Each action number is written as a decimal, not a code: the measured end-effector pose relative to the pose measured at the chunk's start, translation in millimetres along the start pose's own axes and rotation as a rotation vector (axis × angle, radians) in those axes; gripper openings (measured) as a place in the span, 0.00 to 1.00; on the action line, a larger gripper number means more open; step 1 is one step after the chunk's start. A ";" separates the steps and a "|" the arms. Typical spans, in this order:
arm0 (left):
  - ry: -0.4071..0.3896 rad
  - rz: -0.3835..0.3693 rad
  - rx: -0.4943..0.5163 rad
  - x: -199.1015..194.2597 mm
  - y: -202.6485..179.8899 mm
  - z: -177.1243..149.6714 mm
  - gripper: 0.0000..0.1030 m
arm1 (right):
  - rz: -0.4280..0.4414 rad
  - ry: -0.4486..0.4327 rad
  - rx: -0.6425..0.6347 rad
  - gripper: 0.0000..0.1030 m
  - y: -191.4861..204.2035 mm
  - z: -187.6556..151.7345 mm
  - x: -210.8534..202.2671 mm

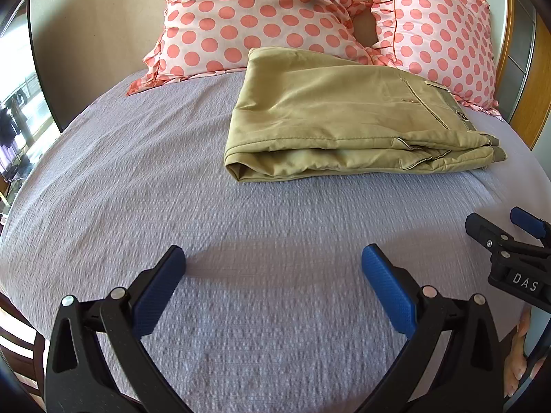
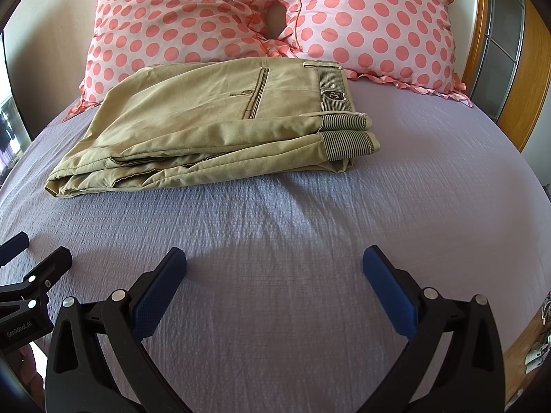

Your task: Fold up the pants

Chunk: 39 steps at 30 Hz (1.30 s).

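Khaki pants [image 1: 330, 117] lie folded into a compact stack on the lilac bedspread [image 1: 172, 189], just in front of the pillows. In the right wrist view the pants [image 2: 206, 127] show their striped waistband on the right. My left gripper [image 1: 273, 258] is open and empty, low over the bedspread, well short of the pants. My right gripper [image 2: 274, 260] is open and empty, also short of the pants. The right gripper shows at the right edge of the left wrist view [image 1: 496, 227], and the left gripper at the left edge of the right wrist view [image 2: 34, 251].
Two pink pillows with coral dots [image 1: 248, 17] [image 2: 372, 24] lean against the wall behind the pants. A wooden bed frame [image 2: 516, 103] runs along the right side. A window [image 1: 17, 110] is at the far left.
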<state>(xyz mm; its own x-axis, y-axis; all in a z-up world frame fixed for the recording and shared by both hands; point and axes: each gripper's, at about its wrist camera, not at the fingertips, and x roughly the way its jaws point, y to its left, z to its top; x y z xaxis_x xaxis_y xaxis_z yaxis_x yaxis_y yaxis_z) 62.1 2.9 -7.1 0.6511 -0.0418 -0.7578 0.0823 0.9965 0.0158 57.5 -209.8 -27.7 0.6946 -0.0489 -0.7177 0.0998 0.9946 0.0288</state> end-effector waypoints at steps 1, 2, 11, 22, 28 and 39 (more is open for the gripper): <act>0.000 0.000 0.000 0.1 0.0 0.0 0.98 | 0.000 0.000 0.000 0.99 0.0 0.0 0.0; 0.000 0.000 0.000 -0.1 0.1 -0.2 0.98 | 0.000 -0.001 0.000 0.99 0.0 0.0 0.0; 0.000 0.000 0.000 0.4 0.2 0.1 0.98 | 0.000 0.000 0.000 0.99 -0.2 0.1 -0.1; 0.000 0.001 -0.001 0.5 0.1 0.4 0.98 | 0.000 -0.001 0.000 0.99 -0.2 0.1 -0.3; 0.004 0.001 -0.003 0.5 0.4 -0.5 0.98 | 0.000 -0.001 0.000 0.99 -0.3 0.1 -0.3; 0.010 0.001 -0.004 1.6 0.5 0.2 0.98 | 0.000 -0.001 -0.001 0.99 -0.5 0.2 -0.5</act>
<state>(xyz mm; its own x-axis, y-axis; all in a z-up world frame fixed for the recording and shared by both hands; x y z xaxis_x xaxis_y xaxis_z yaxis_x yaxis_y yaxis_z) 63.4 3.3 -8.2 0.6433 -0.0401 -0.7645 0.0785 0.9968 0.0139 57.2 -210.3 -27.2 0.6953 -0.0490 -0.7170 0.0993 0.9947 0.0283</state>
